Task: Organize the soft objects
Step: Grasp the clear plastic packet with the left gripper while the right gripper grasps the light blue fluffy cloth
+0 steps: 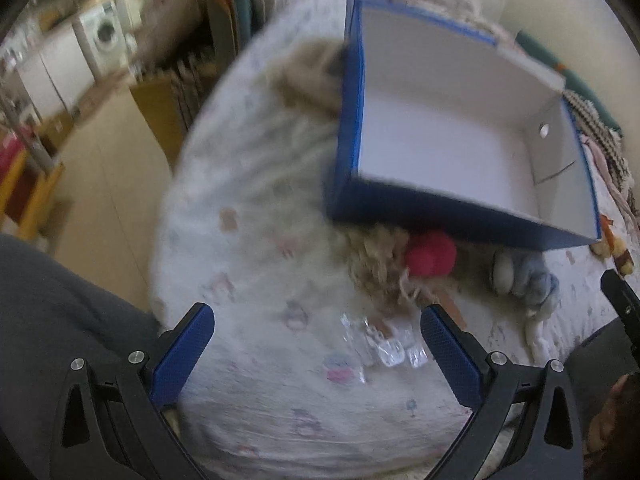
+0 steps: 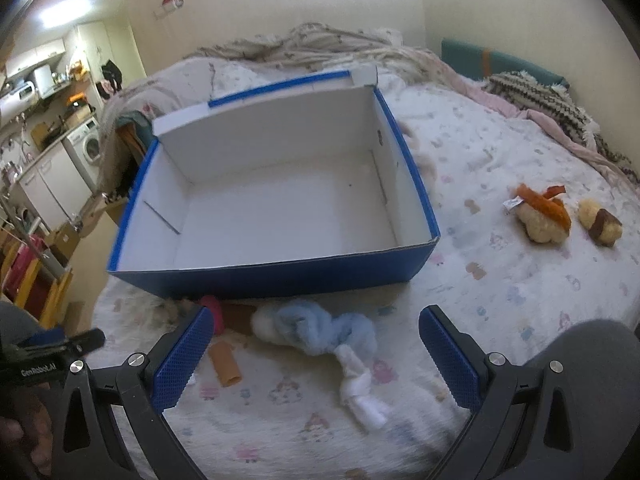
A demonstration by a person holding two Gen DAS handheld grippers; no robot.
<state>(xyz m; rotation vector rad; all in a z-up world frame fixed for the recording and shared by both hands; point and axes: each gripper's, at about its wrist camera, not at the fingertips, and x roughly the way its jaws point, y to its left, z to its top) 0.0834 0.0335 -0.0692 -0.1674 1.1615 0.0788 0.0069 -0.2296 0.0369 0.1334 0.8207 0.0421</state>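
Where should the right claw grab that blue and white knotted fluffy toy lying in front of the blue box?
Grip the blue and white knotted fluffy toy at its thick blue middle, coming down from above with the open right claw set across its length. It lies flat on the patterned bedspread, and the white tail looks thin and floppy, so it would probably dangle or slip.

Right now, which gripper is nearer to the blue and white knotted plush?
Right. The right gripper is open directly over the blue and white knotted plush; the left gripper is off to its left, plush beyond its right finger.

Patterned white bedspread [image 2: 500,280], open blue box [image 2: 280,276], blue-white plush [image 2: 320,332], two small tan plushes [image 2: 544,216], rumpled blankets [image 2: 536,96]
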